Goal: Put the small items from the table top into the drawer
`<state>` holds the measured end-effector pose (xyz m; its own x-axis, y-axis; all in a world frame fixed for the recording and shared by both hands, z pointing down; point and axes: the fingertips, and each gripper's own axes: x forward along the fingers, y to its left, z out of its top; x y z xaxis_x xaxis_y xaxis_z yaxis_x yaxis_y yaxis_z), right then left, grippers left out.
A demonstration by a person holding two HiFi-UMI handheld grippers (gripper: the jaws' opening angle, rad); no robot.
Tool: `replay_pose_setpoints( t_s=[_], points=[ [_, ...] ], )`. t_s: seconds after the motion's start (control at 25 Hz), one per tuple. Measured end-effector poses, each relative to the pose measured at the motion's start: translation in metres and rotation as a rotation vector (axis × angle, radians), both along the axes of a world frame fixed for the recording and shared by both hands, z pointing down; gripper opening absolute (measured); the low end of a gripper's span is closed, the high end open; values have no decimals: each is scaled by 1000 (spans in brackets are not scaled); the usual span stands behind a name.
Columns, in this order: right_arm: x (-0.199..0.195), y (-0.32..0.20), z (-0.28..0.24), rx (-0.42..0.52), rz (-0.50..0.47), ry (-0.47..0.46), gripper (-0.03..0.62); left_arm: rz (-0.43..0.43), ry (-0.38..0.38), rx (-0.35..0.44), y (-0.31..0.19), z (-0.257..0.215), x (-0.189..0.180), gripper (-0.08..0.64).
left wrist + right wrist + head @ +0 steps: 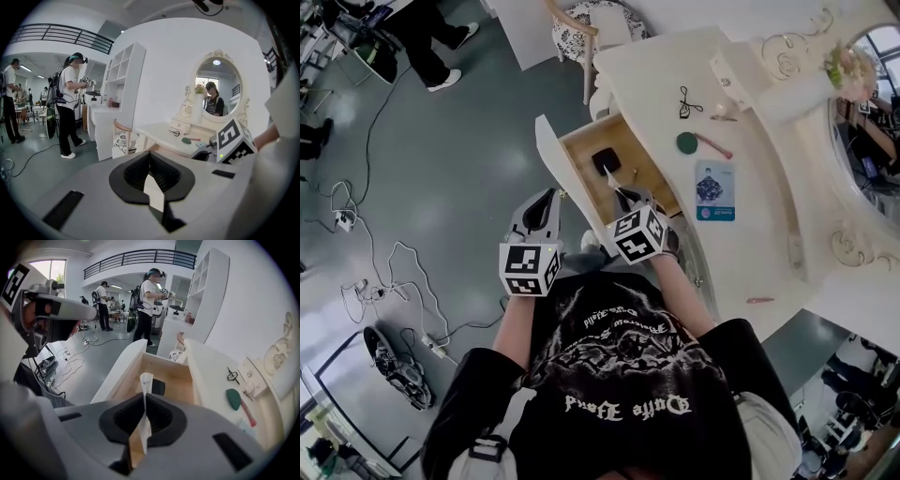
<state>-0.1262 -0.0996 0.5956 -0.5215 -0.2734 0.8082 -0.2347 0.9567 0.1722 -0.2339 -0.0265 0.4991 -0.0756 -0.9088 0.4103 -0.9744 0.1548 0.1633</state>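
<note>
In the head view, the drawer (628,141) of the dressing table (750,234) stood pulled out, and a black item (606,161) lay on its wooden bottom. The right gripper (622,195) hung over the near part of the drawer and pointed down into it, with a thin white strip (610,176) sticking out from its tips. The left gripper (553,193) was just beside it, outside the drawer's white front. On the table top lay a black clip (689,103), a green brush (687,142) with a pink handle, a blue card (713,190) and, well apart from them, a pink pen (759,300).

In the left gripper view, the left gripper (149,157) had its jaws together and I saw nothing between them. The green brush (186,139) showed far behind on the table.

In the right gripper view, the right gripper (142,401) had its jaws pressed on the white strip (146,380), which stood upright above them. Behind it were the open drawer (173,376) and the black item (158,386). The green brush (233,398) lay on the table at the right.
</note>
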Motion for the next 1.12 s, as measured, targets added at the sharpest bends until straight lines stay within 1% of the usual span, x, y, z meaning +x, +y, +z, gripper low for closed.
replay_pose_setpoints(
  t_s=[0.32, 0.52, 0.8, 0.96, 1.12],
  points=[
    [2, -4, 20, -18, -8, 52, 21, -29, 2, -22, 5, 5, -5, 15],
    [0, -1, 32, -1, -49, 91, 21, -49, 8, -45, 11, 11, -11, 15],
    [-1, 4, 45, -68, -30, 119, 23, -61, 13, -68, 18, 17, -17, 15],
    [-4, 5, 52, -106, -2, 111, 23, -69, 8, -83, 24, 19, -23, 15],
    [-2, 7, 60, -131, 10, 121, 23, -70, 8, -94, 27, 22, -23, 15]
  ],
)
